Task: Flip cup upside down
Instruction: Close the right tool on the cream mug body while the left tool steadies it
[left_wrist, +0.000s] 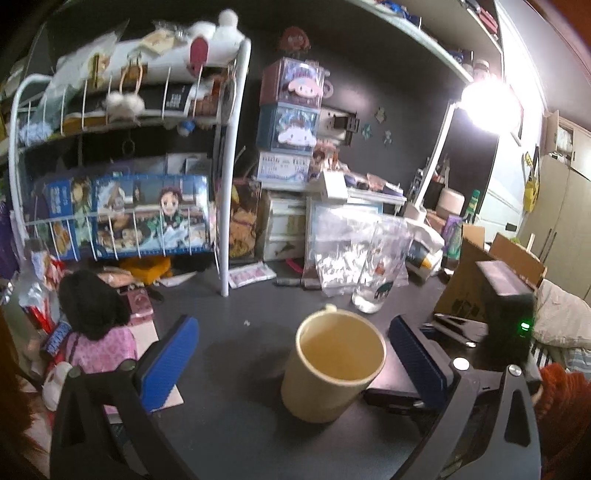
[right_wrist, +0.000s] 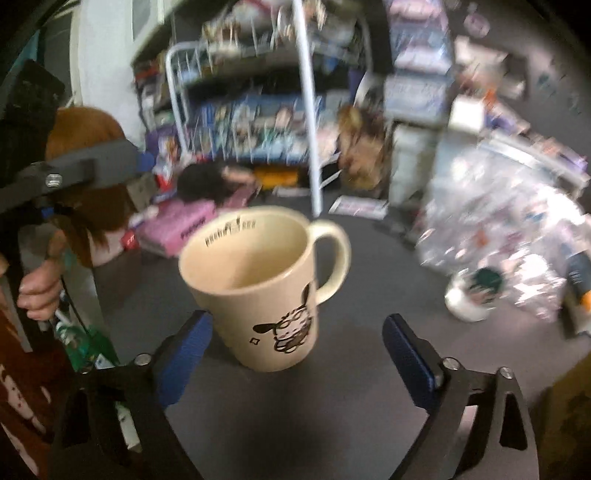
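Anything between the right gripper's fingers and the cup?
No. In the right wrist view the cup stands upright between the open fingers of the right gripper, only bare tabletop around it.

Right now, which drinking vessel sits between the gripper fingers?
The cream mug with the cartoon dog print and handle; the clear glass stands farther back by the plastic bags.

Right wrist view motion-blurred: wire rack (right_wrist: 258, 122) contents, plastic bags (right_wrist: 498, 221) unreadable; cup (right_wrist: 266, 288) rim print illegible.
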